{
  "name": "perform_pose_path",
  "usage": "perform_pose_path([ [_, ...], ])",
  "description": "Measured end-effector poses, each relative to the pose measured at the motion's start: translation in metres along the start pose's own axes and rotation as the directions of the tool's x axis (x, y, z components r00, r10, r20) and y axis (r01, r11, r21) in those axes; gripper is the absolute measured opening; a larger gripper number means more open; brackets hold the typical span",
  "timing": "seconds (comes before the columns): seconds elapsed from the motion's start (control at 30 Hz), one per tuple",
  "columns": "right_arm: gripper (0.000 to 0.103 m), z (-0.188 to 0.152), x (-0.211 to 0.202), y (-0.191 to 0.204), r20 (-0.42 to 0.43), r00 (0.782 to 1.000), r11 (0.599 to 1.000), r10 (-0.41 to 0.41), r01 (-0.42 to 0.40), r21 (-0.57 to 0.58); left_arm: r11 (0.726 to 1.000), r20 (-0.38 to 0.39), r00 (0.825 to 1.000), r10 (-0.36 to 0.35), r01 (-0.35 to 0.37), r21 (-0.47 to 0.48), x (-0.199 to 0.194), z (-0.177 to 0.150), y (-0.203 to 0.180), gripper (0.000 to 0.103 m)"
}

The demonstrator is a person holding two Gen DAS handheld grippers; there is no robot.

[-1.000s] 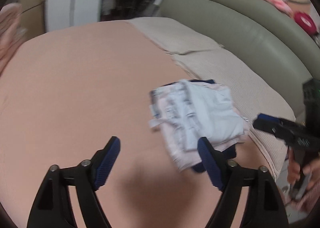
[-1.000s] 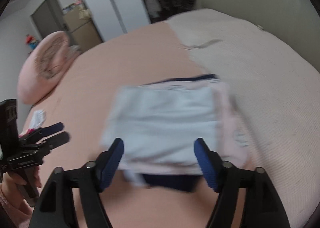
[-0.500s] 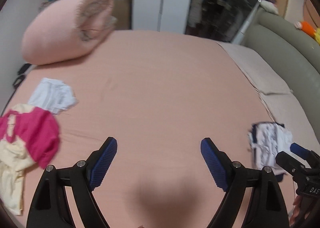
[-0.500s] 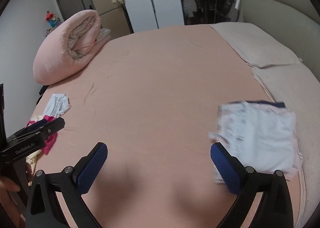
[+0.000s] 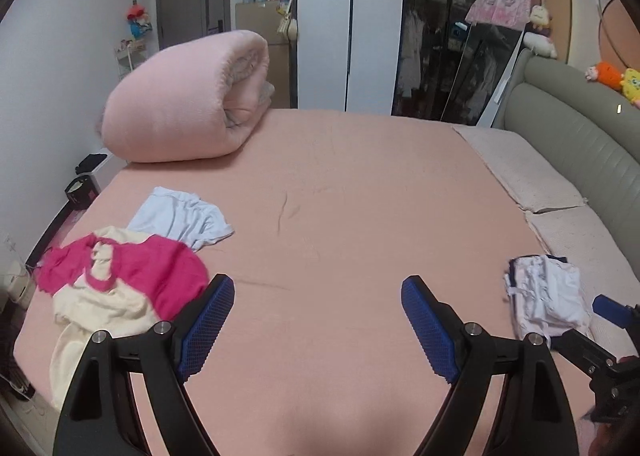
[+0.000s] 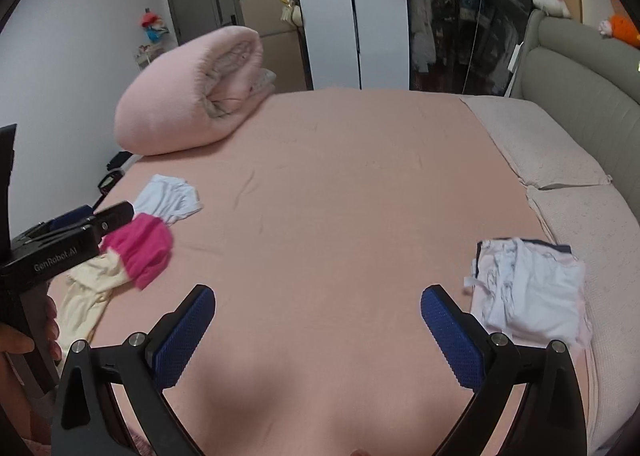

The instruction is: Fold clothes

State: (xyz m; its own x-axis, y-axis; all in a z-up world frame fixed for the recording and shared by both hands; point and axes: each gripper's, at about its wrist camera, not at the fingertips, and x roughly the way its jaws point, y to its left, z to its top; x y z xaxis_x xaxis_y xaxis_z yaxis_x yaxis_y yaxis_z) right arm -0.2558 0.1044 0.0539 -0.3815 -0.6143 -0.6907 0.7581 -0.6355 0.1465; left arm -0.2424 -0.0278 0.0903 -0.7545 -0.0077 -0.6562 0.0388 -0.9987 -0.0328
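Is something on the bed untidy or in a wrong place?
Yes. The pink and cream garment lies crumpled near the bed's left edge, beside a rumpled white garment. The folded stack looks neat.

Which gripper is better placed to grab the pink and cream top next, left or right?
Left, probably. The left gripper is open with the pink and cream top right beside its left finger, while the right gripper sits nearer the folded stack.

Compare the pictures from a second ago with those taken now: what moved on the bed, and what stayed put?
Both hand-held grippers, left and right, pulled back from the folded stack and swung left, bringing the pink-and-cream garment and white garment into view. Both stayed open and empty; the stack stayed folded near the pillows.
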Motion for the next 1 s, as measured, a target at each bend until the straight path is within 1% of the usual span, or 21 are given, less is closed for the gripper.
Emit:
perform_pose_path([
  [0.1, 0.103, -0.011, -0.028, 0.014, 0.023, 1.000, 1.000, 0.005, -0.004, -0.017, 1.000, 0.016, 1.000, -0.018, 0.019, -0.023, -0.033, -0.022, 0.003, 0.086],
  [0.17, 0.103, -0.036, -0.047, 0.015, 0.043, 0.999, 1.000, -0.010, 0.010, -0.013, 0.999, 0.027, 0.999, -0.029, 0.030, -0.037, -0.055, -0.037, 0.005, 0.086],
  [0.27, 0.103, -0.075, -0.076, 0.015, 0.074, 0.997, 0.999, -0.033, 0.033, -0.004, 1.000, 0.067, 0.998, 0.015, -0.014, -0.026, -0.087, -0.077, -0.002, 0.086],
  [0.3, 0.103, -0.088, -0.082, 0.015, 0.065, 0.997, 0.999, -0.039, 0.040, -0.004, 0.999, 0.079, 0.996, 0.029, -0.027, -0.022, -0.098, -0.090, -0.005, 0.086],
  [0.37, 0.103, -0.115, -0.092, 0.015, 0.043, 0.998, 0.999, -0.053, 0.053, -0.004, 0.999, 0.087, 0.996, 0.034, -0.032, -0.018, -0.114, -0.118, -0.011, 0.086],
  [0.4, 0.103, -0.128, -0.097, 0.016, 0.032, 0.998, 0.998, -0.060, 0.060, -0.004, 0.999, 0.087, 0.995, 0.040, -0.039, -0.016, -0.117, -0.128, -0.012, 0.086],
  [0.5, 0.103, -0.158, -0.120, 0.015, 0.058, 0.990, 0.992, -0.126, 0.127, -0.002, 0.998, 0.052, 0.996, 0.067, -0.067, 0.000, -0.126, -0.164, -0.016, 0.086],
  [0.67, 0.103, -0.195, -0.142, 0.020, 0.075, 0.985, 0.988, -0.153, 0.153, 0.013, 0.999, -0.037, 0.999, 0.040, -0.040, -0.014, -0.124, -0.208, -0.017, 0.086],
  [0.83, 0.103, -0.218, -0.146, 0.030, 0.051, 0.988, 0.989, -0.144, 0.145, -0.017, 0.999, -0.039, 0.999, 0.031, -0.032, -0.025, -0.120, -0.222, -0.020, 0.086],
  [0.93, 0.103, -0.225, -0.144, 0.033, 0.042, 0.988, 0.989, -0.146, 0.147, -0.026, 0.999, -0.019, 0.999, 0.034, -0.035, -0.021, -0.123, -0.229, -0.024, 0.086],
  [1.0, 0.103, -0.226, -0.141, 0.031, 0.027, 0.987, 0.988, -0.156, 0.157, -0.013, 0.999, -0.019, 0.999, 0.030, -0.030, -0.016, -0.125, -0.235, -0.028, 0.086],
])
